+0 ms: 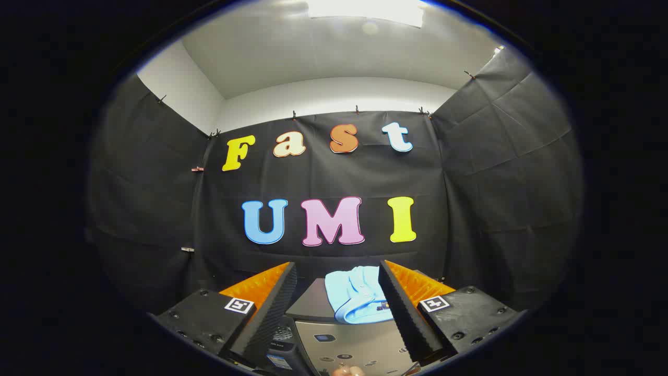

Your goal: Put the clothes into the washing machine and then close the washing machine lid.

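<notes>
A light blue garment (pixel 357 292) lies folded on the dark top of the washing machine (pixel 313 303), toward the machine's far right side. The machine's silver control panel (pixel 347 344) faces me, just below the cloth. My gripper (pixel 338 277) is open, its two orange-backed fingers with ribbed black pads spread wide on either side of the machine. The right finger (pixel 402 308) overlaps the garment's right edge in the view; the left finger (pixel 266 308) stands well apart from it. Nothing is held between them. Whether the lid is up or down cannot be told from here.
Black cloth walls close the booth on the left, back and right, a short way behind the machine. Above them are white walls and a bright ceiling light (pixel 365 10). A small rounded object (pixel 347 371) shows at the very bottom, below the panel.
</notes>
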The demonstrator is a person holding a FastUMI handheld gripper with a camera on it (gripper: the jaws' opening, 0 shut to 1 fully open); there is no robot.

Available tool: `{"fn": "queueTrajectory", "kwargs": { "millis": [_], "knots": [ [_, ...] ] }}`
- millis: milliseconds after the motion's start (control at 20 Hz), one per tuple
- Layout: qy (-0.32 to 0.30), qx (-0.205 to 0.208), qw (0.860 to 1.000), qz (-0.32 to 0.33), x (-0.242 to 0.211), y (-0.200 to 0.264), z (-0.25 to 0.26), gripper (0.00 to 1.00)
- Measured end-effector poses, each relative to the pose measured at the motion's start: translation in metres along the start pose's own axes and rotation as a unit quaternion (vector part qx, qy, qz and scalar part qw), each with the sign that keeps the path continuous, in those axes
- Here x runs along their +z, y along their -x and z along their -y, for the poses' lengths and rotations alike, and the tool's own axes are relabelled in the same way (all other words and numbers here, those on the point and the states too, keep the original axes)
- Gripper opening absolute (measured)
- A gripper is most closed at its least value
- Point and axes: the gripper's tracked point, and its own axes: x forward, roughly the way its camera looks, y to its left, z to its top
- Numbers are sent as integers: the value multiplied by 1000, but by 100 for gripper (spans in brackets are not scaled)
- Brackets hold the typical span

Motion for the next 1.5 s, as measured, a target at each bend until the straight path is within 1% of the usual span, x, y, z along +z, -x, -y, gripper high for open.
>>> {"fn": "queueTrajectory", "kwargs": {
  "millis": [800, 1150, 1300, 1500],
  "knots": [
    [10, -2, 1000, -8, -11, -10, 0, 99],
    [8, -10, 1000, -1, -9, -19, 9, 99],
    [8, -11, 1000, -7, -11, -33, 13, 99],
    [20, -16, 999, -29, -19, -65, 24, 99]
  ]
}}
